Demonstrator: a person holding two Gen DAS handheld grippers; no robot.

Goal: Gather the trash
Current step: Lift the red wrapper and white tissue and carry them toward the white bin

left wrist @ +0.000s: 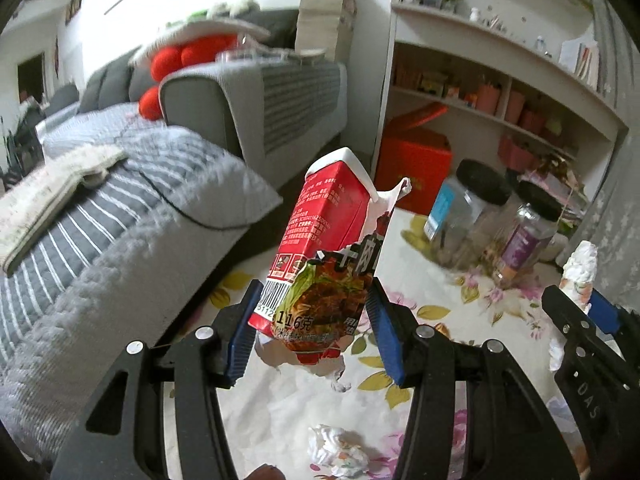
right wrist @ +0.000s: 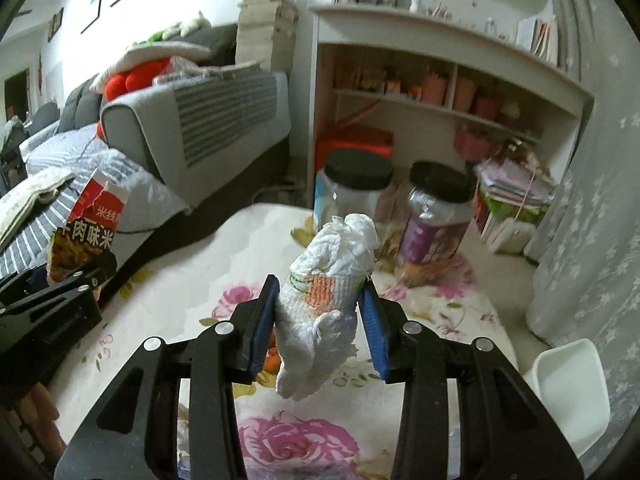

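My left gripper (left wrist: 315,292) is shut on a torn red food carton (left wrist: 332,216), gripping its lower end and holding it upright above the floral tablecloth (left wrist: 440,312). From the right wrist view the same carton (right wrist: 92,224) shows at the far left in the left gripper (right wrist: 76,276). In my right gripper (right wrist: 320,284), a crumpled white paper towel (right wrist: 340,248) with an orange print is pinched between the blue pads and lifted off the table. That towel (left wrist: 582,264) and the right gripper (left wrist: 576,300) appear at the right edge of the left wrist view.
Another crumpled white tissue (left wrist: 336,448) lies on the cloth near me. Two black-lidded clear jars (right wrist: 352,192) (right wrist: 436,216) stand at the table's far end. A grey sofa (left wrist: 140,200) runs along the left, a white shelf unit (right wrist: 440,80) stands behind, and a white chair (right wrist: 568,384) is at lower right.
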